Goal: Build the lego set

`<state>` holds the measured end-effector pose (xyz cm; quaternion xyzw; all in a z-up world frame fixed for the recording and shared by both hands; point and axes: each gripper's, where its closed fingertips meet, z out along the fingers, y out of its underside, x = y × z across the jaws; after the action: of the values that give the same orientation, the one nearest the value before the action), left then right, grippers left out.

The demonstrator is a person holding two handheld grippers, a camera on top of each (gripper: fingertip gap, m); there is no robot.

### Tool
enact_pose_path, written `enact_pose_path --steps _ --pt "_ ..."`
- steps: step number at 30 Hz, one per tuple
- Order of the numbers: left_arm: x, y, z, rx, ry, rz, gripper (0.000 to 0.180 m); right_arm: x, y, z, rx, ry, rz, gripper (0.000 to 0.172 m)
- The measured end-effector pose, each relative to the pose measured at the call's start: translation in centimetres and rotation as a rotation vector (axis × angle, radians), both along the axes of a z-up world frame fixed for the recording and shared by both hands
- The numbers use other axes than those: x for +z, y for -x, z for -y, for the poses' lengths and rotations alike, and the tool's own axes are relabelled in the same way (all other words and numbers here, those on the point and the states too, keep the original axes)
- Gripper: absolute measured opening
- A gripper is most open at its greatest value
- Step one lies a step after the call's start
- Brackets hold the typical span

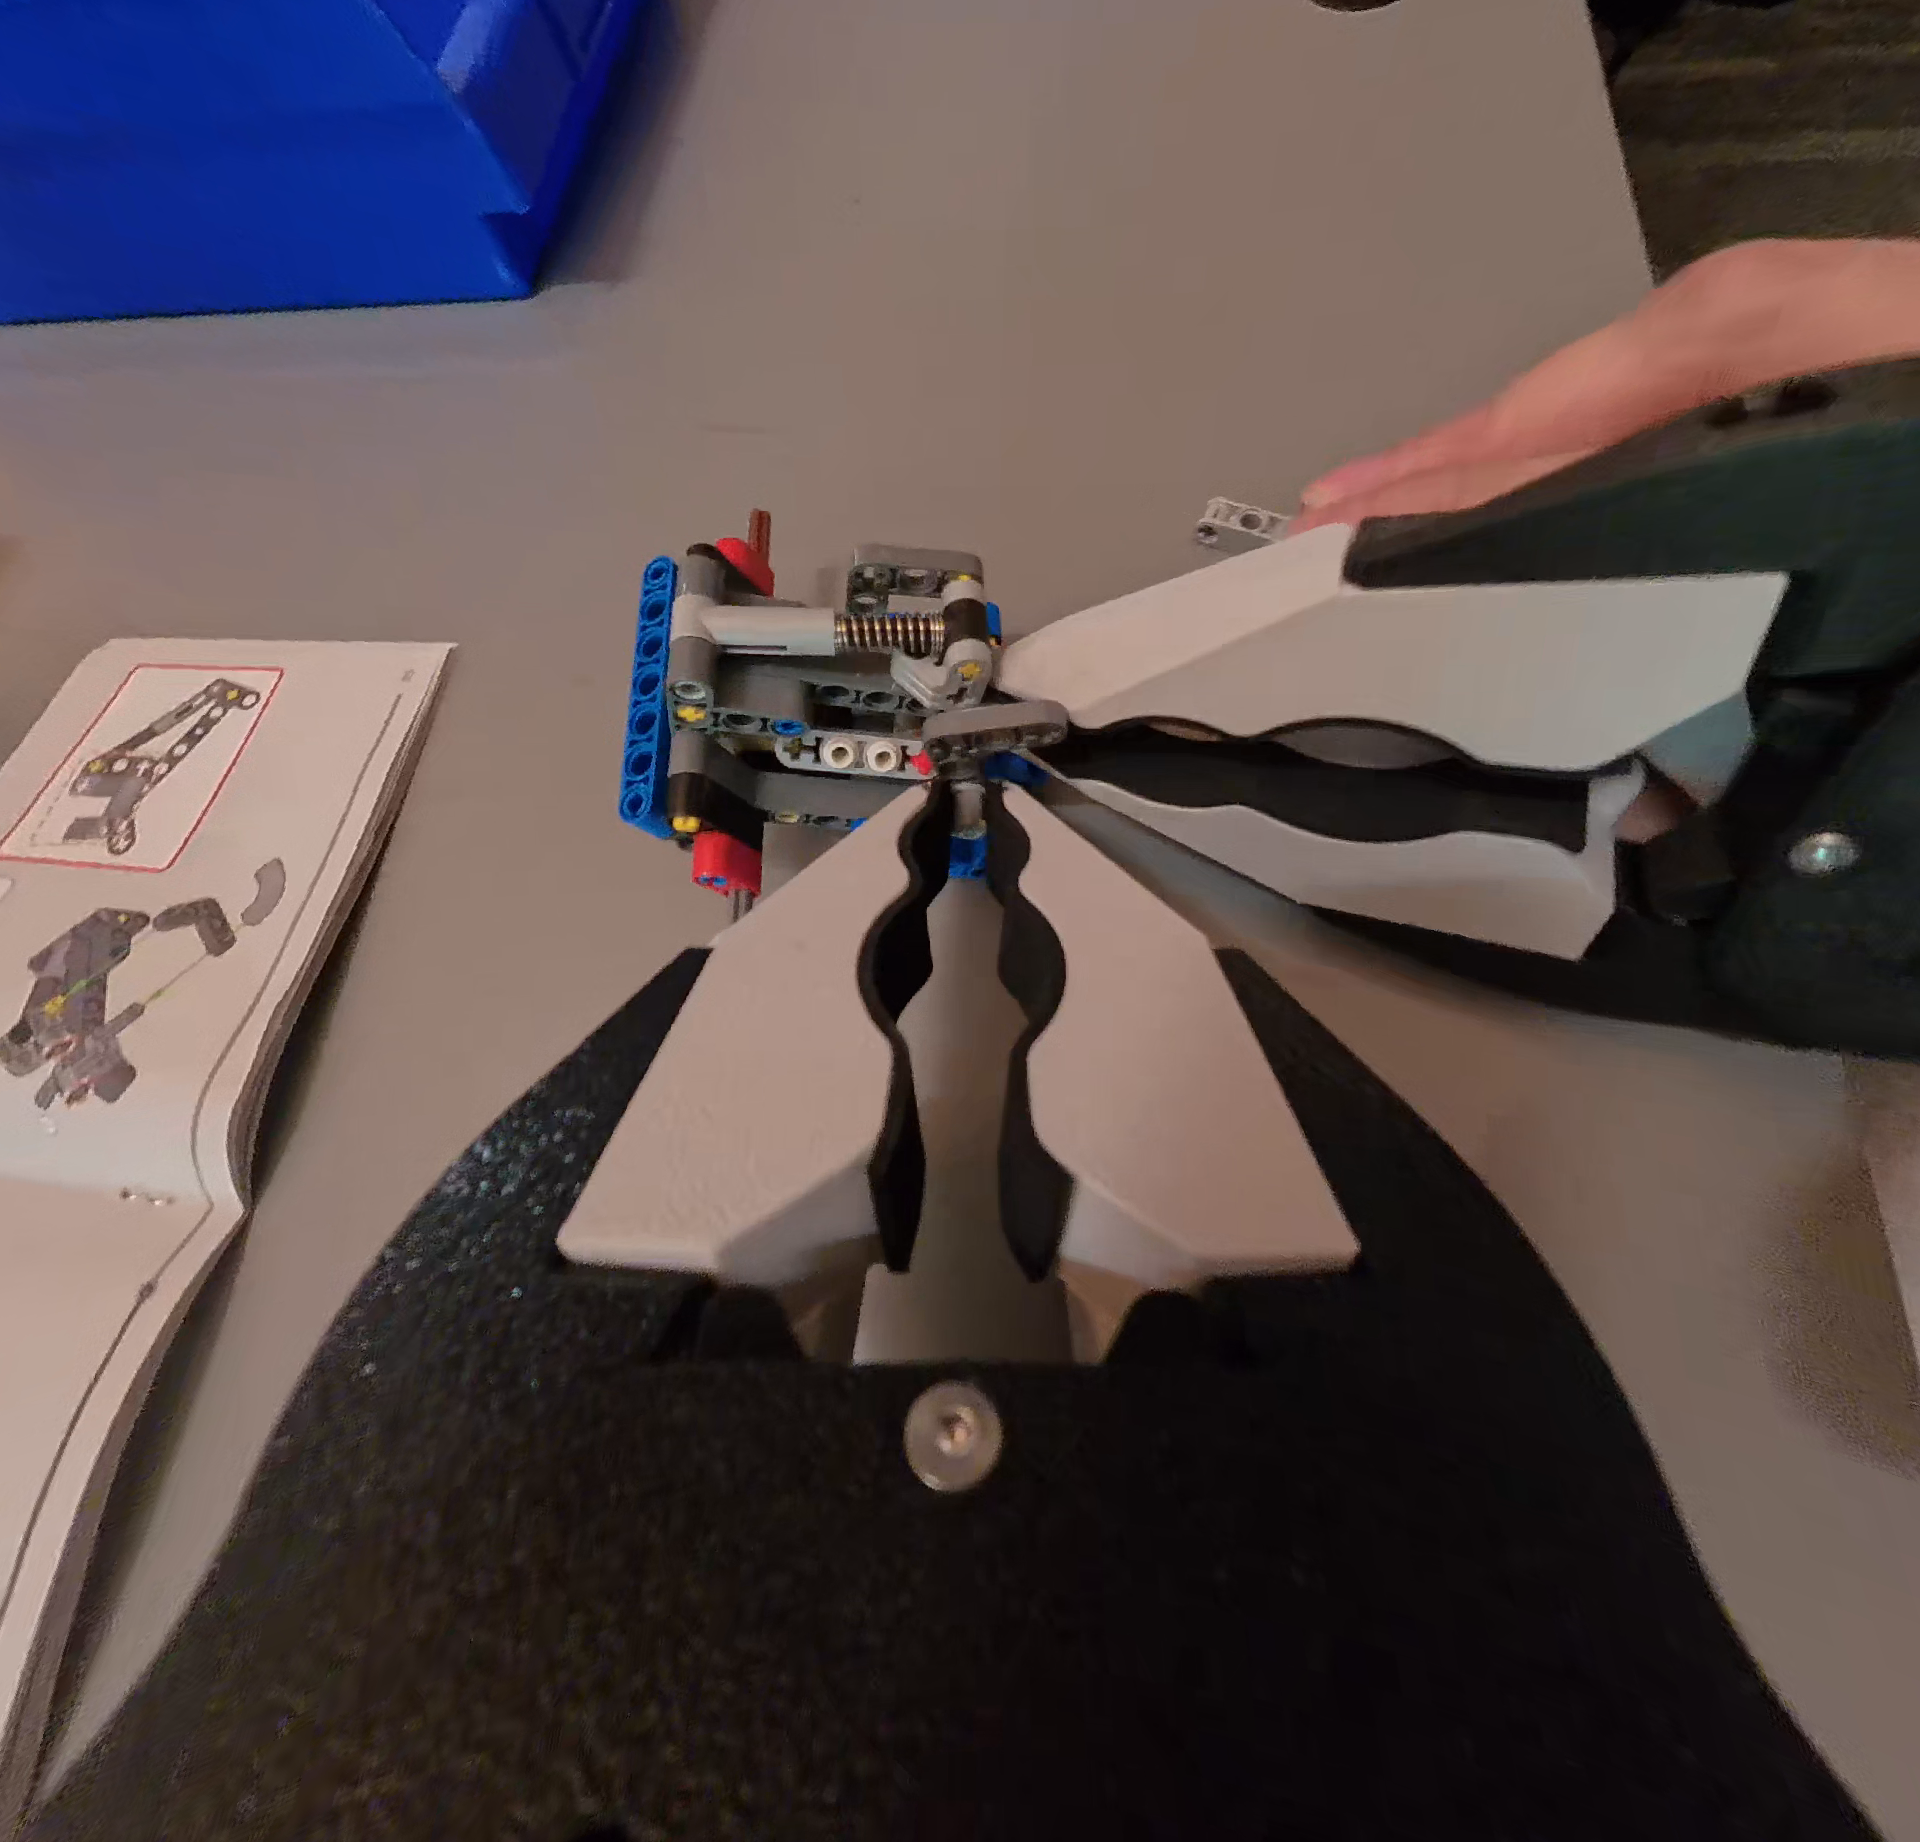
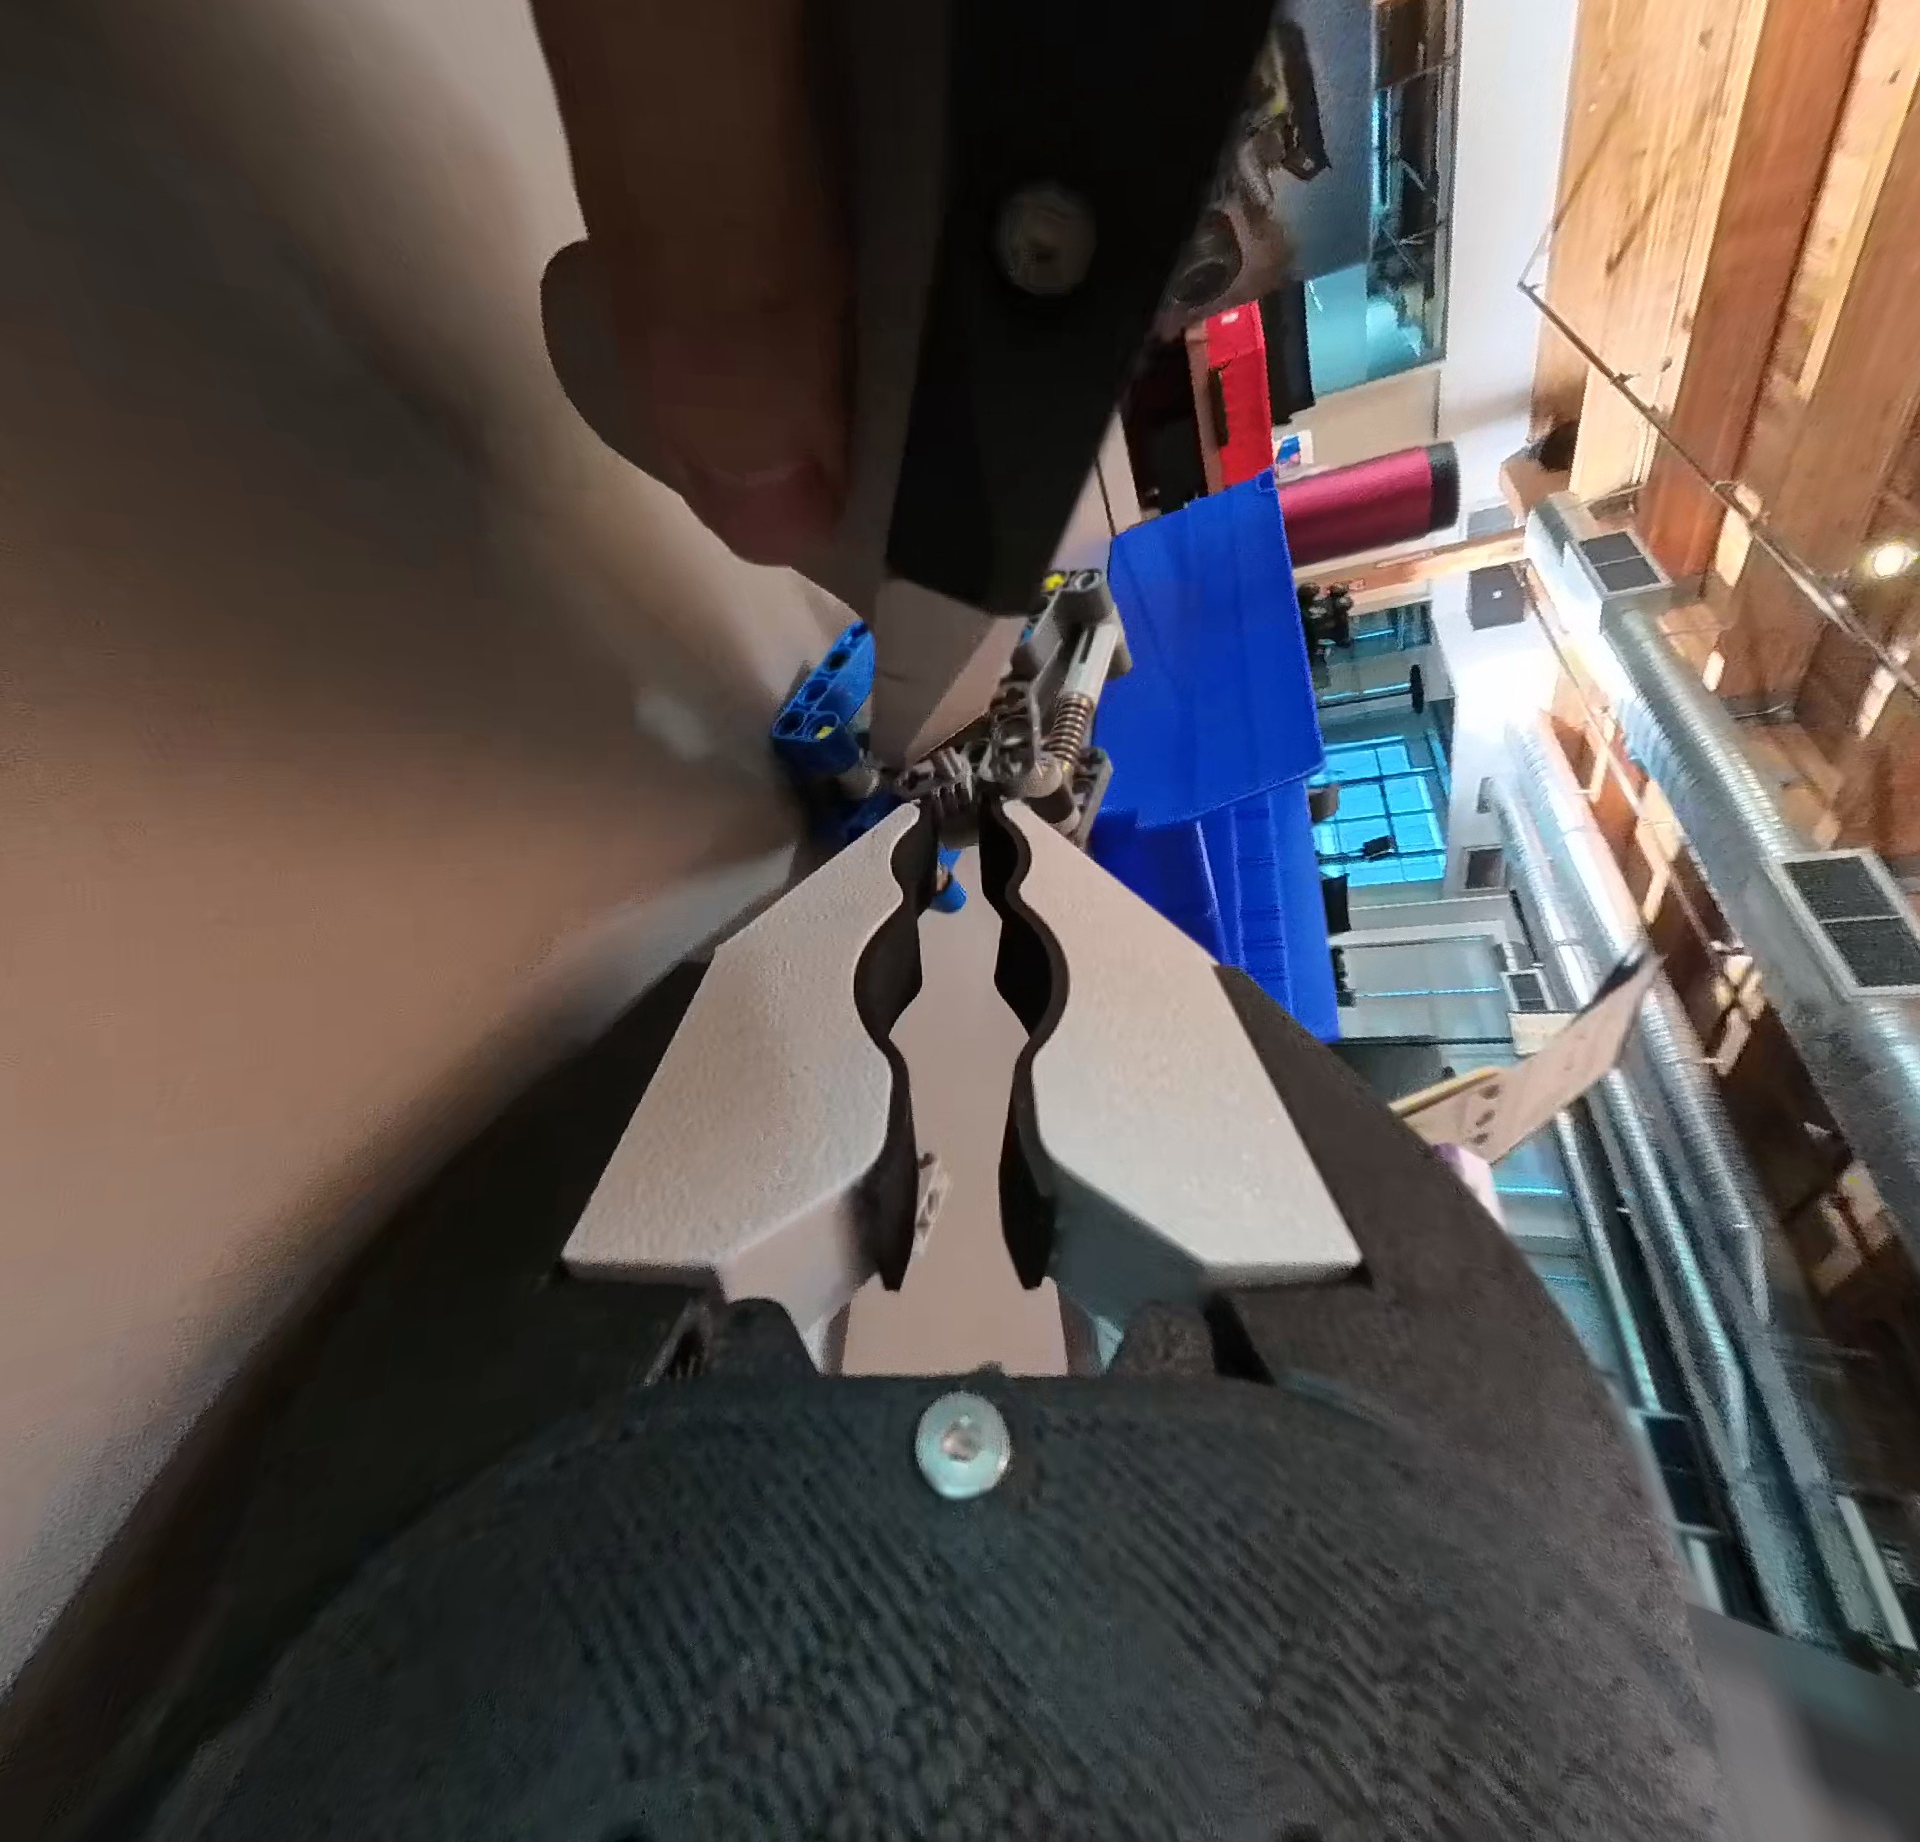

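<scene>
A small brick model point(image 1: 810, 691) with a blue beam, a metal spring and red parts lies on the grey table point(image 1: 1039, 286). My left gripper point(image 1: 964, 800) reaches its near right corner. It is shut on a short light grey pin point(image 1: 968, 805) that sticks out under a dark grey short beam point(image 1: 997, 730). My right gripper point(image 1: 1049, 743) comes in from the right and is shut on that dark grey beam. In the right wrist view my right gripper point(image 2: 958, 818) pinches the dark piece point(image 2: 951, 790). The left gripper's finger point(image 2: 925, 670) comes down from above beside it.
A blue bin point(image 1: 260, 109) stands at the far left. An open instruction booklet point(image 1: 156, 909) lies left of the model. A small light grey loose part point(image 1: 1242, 522) lies behind the right gripper, near a person's hand point(image 1: 1558, 410). The table's edge runs along the right. My left and right fingertips are right by each other.
</scene>
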<state>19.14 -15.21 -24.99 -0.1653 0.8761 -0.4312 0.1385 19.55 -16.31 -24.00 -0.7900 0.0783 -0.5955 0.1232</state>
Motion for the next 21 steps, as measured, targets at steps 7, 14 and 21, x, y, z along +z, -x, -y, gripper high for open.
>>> enact_pose_path --steps 7,14,21 --pt "0.1 0.2 -0.8 0.098 0.051 -0.055 0.003 0.0 -0.1 -0.6 -0.002 0.005 0.006 0.007" --pt "0.4 2.2 -2.9 0.117 0.085 -0.065 0.003 0.7 -0.6 0.7 0.003 -0.246 -0.087 0.005" --pt "2.1 1.1 -3.8 0.085 0.113 0.011 0.003 0.3 -1.0 -0.5 -0.017 -0.095 -0.014 0.005"
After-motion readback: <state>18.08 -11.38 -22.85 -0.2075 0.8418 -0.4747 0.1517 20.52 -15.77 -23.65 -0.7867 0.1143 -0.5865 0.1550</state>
